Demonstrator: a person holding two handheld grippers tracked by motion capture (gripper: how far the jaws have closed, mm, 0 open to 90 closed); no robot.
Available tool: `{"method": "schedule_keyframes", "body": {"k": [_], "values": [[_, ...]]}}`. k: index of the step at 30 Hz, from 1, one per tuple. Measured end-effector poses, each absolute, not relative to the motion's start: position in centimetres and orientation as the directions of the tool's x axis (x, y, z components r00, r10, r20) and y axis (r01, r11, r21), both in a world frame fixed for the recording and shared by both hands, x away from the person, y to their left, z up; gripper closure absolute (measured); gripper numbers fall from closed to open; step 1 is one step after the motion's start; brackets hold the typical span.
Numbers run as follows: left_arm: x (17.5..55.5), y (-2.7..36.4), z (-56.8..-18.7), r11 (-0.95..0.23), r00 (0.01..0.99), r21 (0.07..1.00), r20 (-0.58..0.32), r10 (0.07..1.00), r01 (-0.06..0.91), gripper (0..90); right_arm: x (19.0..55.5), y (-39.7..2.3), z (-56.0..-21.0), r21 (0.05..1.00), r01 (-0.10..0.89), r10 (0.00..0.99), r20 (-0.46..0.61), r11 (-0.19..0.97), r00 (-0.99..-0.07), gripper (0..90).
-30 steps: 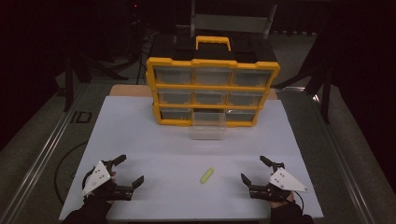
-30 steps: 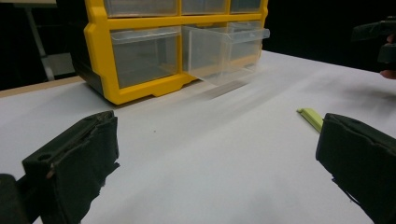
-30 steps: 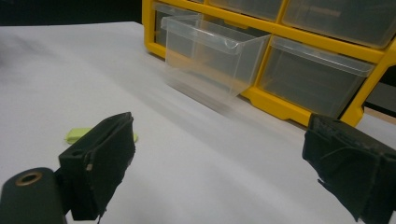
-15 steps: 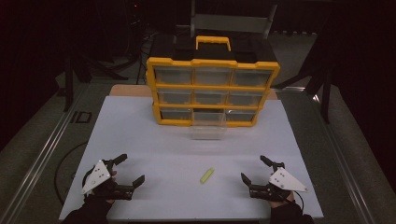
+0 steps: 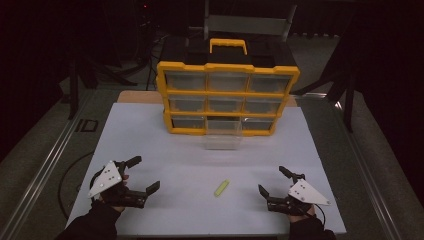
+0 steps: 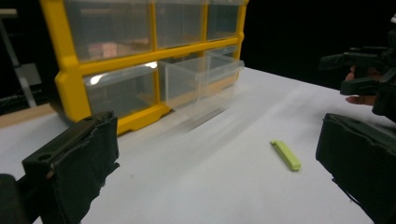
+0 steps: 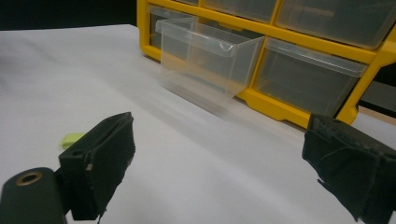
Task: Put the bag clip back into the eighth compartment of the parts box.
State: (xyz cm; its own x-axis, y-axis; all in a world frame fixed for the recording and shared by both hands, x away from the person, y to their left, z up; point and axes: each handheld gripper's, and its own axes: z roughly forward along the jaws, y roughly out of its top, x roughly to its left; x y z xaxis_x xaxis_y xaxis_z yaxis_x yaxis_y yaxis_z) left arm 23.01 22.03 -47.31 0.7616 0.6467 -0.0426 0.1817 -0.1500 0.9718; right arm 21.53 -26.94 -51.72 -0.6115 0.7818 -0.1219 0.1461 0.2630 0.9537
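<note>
White table in a dark room; left gripper and right gripper both spread

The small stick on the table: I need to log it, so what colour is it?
Light yellow-green stick, clearest in the left gripper view.

- Two large pale characters, reading roughly "ID", on the grey floor left of the worktop, in the high view; second letter uncertain.
- No label, brand or number readable on the yellow drawer cabinet, its clear drawers, or the small green piece.
- No print visible on either hand-held gripper's grey plate.
</note>
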Motion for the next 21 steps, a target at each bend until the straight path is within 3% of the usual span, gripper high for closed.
{"method": "schedule_keyframes", "body": {"k": [21], "values": [[25.7, 15.5, -45.0, -0.199, 0.868, 0.966, -0.045, 0.495, 0.164, 0.0, 21.2, -26.8, -51.3, 0.959, 0.12, 0.785, -0.135, 0.257, -0.605, 9.2]]}}
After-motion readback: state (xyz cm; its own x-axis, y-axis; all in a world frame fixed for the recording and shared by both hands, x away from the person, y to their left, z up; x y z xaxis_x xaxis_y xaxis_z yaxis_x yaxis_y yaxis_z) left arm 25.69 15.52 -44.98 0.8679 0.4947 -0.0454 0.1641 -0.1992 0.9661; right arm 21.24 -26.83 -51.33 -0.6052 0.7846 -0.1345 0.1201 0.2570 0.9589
